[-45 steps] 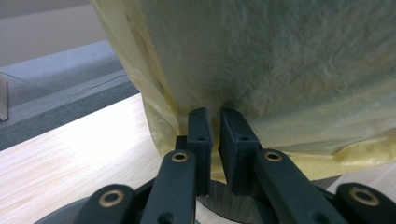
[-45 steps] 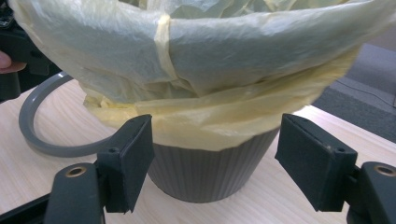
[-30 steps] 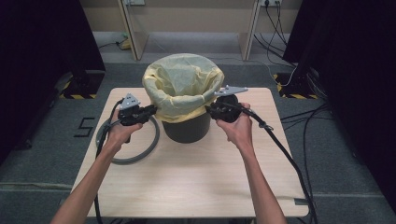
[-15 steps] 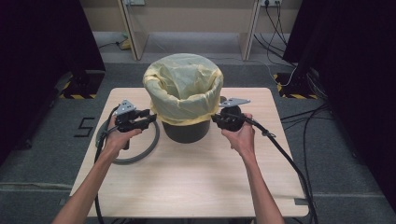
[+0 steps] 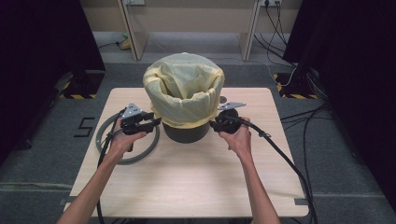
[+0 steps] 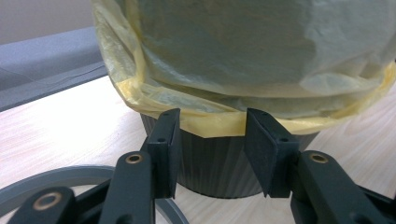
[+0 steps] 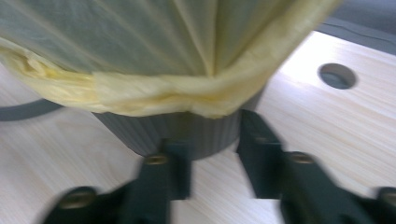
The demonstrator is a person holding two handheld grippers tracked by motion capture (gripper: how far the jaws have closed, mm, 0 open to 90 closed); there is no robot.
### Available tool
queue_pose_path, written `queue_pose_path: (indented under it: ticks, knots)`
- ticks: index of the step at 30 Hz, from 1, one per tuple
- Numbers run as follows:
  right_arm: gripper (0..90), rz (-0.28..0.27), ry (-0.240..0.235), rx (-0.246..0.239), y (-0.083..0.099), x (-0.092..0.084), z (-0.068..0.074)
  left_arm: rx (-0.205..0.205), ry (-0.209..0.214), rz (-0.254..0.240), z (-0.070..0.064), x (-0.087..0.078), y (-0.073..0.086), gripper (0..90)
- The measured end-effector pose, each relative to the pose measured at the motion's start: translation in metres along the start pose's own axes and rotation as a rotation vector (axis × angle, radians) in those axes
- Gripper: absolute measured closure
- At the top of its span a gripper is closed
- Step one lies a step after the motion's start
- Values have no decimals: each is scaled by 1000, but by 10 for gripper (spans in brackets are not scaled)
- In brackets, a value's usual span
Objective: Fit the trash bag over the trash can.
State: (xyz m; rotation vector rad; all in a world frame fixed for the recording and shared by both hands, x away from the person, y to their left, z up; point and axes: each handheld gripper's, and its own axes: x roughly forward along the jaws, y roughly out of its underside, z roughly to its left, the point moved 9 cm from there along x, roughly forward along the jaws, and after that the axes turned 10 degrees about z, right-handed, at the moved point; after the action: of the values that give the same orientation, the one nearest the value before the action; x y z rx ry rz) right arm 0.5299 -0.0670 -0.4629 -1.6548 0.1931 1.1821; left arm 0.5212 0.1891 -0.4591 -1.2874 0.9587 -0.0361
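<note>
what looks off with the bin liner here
The yellow liner billows above the dark bin instead of lining it, its folded hem uneven. A grey ring lies loose on the table beside the bin, not seated on it.

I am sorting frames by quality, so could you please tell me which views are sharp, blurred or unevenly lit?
High view: sharp, evenly lit table, dark surroundings at both sides. Left gripper view: crisp on the left gripper and the bin, with the yellow bag slightly soft. Right gripper view: smeared throughout, worst on the right gripper; bright glare washes out the wood near the round hole.
</note>
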Motion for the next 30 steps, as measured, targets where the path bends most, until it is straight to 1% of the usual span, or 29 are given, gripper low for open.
queue_pose_path:
  ticks: [1,2,3,5,6,7,9,12,13,14,15,16,18,20,22,24,25,26,27,28,29,30]
  knots:
    - [522,-7,5,4,0,-5,-1,6,2,5,-2,-2,1,549]
    - [487,-24,6,21,-2,-12,-2,11,3,7,-4,-4,3,541]
    - [461,-39,8,28,-3,-18,-3,14,5,3,-8,-8,5,535]
    - [436,-77,15,41,-8,-35,-7,5,26,15,-15,-14,14,505]
    - [424,-98,19,46,-10,-44,-9,-9,34,21,-19,-18,20,484]
    - [416,-112,21,54,-13,-52,-11,-26,53,33,-25,-21,28,465]
    - [407,-150,34,62,-20,-71,-15,-22,74,43,-35,-26,43,428]
    - [406,-197,41,69,-32,-93,-18,-22,92,65,-48,-30,64,390]
    - [406,-213,48,69,-37,-99,-19,-26,95,68,-50,-30,69,382]
    - [406,-223,51,72,-41,-104,-18,-39,99,73,-55,-29,76,370]
    - [406,-237,56,69,-49,-110,-17,-37,97,77,-57,-28,81,361]
    - [406,-246,57,65,-54,-114,-16,-27,91,77,-60,-27,86,360]
    - [406,-269,64,49,-71,-123,-11,-15,100,88,-69,-23,99,346]
    - [406,-276,70,36,-85,-129,-7,-9,99,101,-74,-20,109,332]
    - [407,-290,74,28,-103,-134,-3,11,94,135,-77,-14,121,307]
    - [406,-295,76,17,-121,-135,2,15,85,156,-79,-9,130,300]
    - [406,-299,73,8,-130,-134,5,28,77,179,-79,-6,136,299]
    - [406,-305,64,0,-142,-132,10,36,72,189,-80,-4,138,297]
    - [406,-309,59,-1,-149,-131,13,37,69,193,-81,-3,141,296]
    - [406,-312,56,-4,-158,-129,16,42,75,199,-83,-1,143,295]
    - [407,-310,57,-12,-166,-126,19,50,76,214,-85,0,146,295]
    - [408,-304,58,-15,-175,-122,22,65,66,213,-86,0,146,294]
